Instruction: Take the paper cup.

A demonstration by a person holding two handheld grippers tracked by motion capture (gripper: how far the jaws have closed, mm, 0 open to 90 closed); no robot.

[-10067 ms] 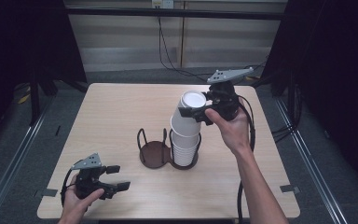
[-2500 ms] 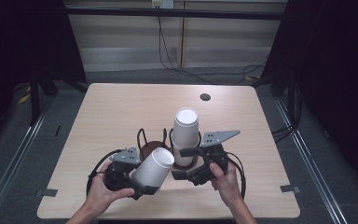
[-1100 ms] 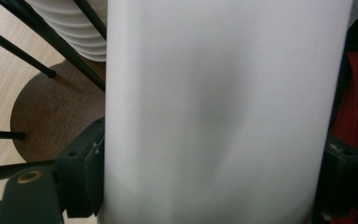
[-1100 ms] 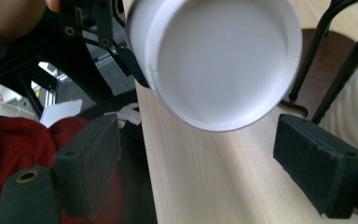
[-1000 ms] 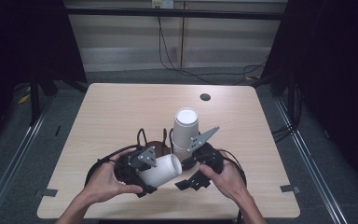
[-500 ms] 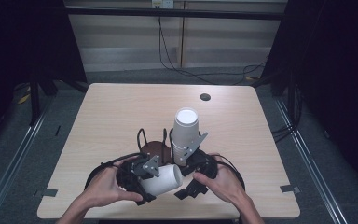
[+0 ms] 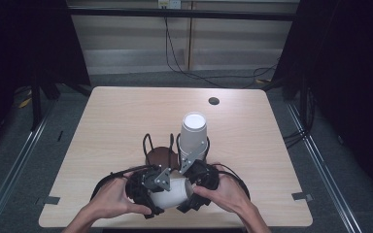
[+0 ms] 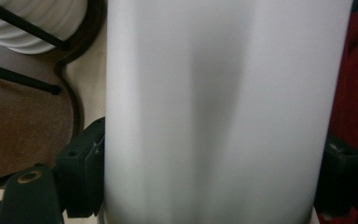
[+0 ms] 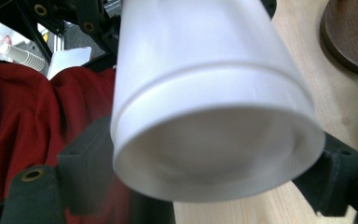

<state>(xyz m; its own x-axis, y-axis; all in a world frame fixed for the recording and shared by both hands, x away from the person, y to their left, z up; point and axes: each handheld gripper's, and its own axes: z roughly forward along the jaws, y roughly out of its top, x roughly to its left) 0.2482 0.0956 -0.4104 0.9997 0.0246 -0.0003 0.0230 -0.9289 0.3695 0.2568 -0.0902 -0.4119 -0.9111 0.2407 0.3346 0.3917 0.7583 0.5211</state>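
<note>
Near table (image 7: 116, 121) edge: left claw (image 7: 148, 189) clamps the white paper cup (image 7: 170, 191) lying sideways; right claw (image 7: 194, 191), jaws just closing, flanks its base end, contact unclear.

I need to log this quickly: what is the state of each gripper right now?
Left gripper: closed on the white cup.
Right gripper: jaws just closing around the same cup's end; contact cannot be told.
</note>
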